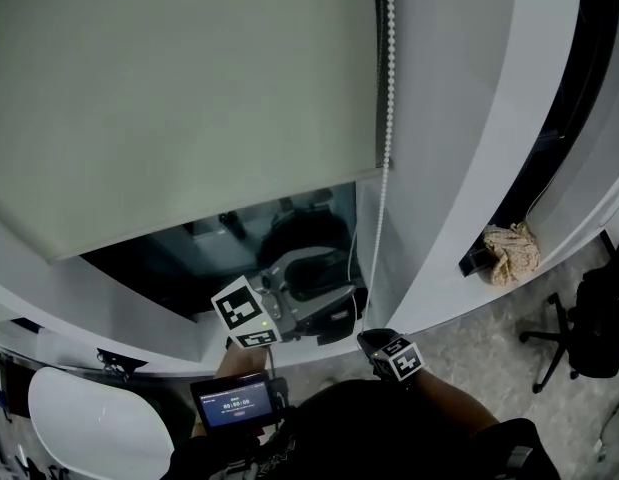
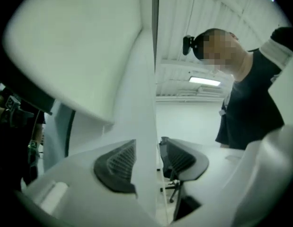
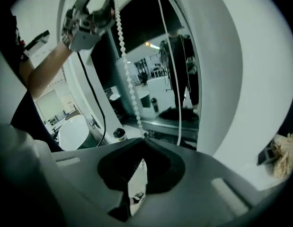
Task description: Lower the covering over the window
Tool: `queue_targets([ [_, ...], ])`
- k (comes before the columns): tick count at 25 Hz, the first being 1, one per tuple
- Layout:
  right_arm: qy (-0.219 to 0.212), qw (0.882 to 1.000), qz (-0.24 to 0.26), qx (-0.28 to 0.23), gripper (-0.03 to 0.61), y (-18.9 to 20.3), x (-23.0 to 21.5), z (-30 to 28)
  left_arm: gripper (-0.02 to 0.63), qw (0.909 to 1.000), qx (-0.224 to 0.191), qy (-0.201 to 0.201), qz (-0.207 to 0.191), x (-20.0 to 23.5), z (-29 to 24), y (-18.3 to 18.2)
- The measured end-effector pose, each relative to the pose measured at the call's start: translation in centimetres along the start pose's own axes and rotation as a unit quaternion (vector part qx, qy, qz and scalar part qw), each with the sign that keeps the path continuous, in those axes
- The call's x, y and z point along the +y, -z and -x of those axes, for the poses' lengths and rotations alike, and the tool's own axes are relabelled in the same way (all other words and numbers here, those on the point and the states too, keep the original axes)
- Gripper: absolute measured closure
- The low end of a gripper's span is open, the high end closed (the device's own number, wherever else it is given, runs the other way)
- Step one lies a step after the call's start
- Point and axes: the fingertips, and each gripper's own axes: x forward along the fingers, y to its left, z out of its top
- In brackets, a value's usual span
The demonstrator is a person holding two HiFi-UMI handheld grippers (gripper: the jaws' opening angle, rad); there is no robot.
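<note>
Right tool (image 3: 142,148) pinches bead chain (image 3: 125,65) — strand runs upward.

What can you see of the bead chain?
The bead chain is a loop of small white balls, plastic by the look, hanging along the right edge of the blind. The right gripper view shows two strands. One runs slanted down into the right tool, whose jaws are shut on it, and the other hangs free beside it. The left tool is close to its upper part; contact unclear.
</note>
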Motion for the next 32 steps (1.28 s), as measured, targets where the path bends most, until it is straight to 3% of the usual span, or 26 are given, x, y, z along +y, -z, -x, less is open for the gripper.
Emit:
queue_targets([
  [3,-0.007,1.000,-0.015,0.019,0.569,1.5,0.1,-0.2,0.414,0.9994,-0.035,0.008,-0.001,-0.7,-3.3,-2.0],
  [8,-0.013,1.000,-0.024,0.010,0.569,1.0,0.4,1.0,0.416,0.9971,-0.073,0.010,0.015,-0.1,-6.0,-5.5],
  [9,-0.014,1.000,-0.026,0.008,0.569,0.8,0.5,1.3,0.427,0.9965,-0.082,0.010,0.013,0.0,-6.3,-6.3],
  [12,-0.021,0.999,-0.033,0.001,0.569,0.5,0.8,1.9,0.590,0.9946,-0.101,0.023,0.006,-0.6,-6.9,-8.0],
  [16,-0.033,0.998,-0.046,-0.005,0.569,0.3,1.2,2.4,0.590,0.9948,-0.094,0.037,-0.010,-1.6,-8.0,-8.3],
  [19,-0.037,0.998,-0.055,0.004,0.569,0.9,1.4,2.7,0.601,0.9953,-0.090,0.036,0.008,-1.2,-8.1,-8.2],
  [21,-0.030,0.997,-0.058,0.030,0.569,2.1,1.1,2.9,0.603,0.9971,-0.071,0.023,0.011,-0.4,-8.1,-7.5],
  [23,-0.010,0.996,-0.058,0.072,0.566,4.5,0.2,3.1,0.604,0.9991,-0.037,-0.016,-0.013,1.0,-7.9,-5.6],
  [25,0.012,0.995,-0.065,0.078,0.556,6.1,-1.0,3.2,0.604,0.9988,-0.011,-0.046,-0.013,2.3,-7.2,-3.3],
  [27,0.020,0.995,-0.084,0.039,0.506,5.1,-1.7,3.9,0.604,0.9981,0.007,-0.060,0.013,3.3,-6.5,-0.8],
  [32,0.043,0.991,-0.091,-0.092,0.485,-0.5,-3.7,7.0,0.604,0.9918,0.061,-0.087,0.070,5.5,-4.8,7.8],
])
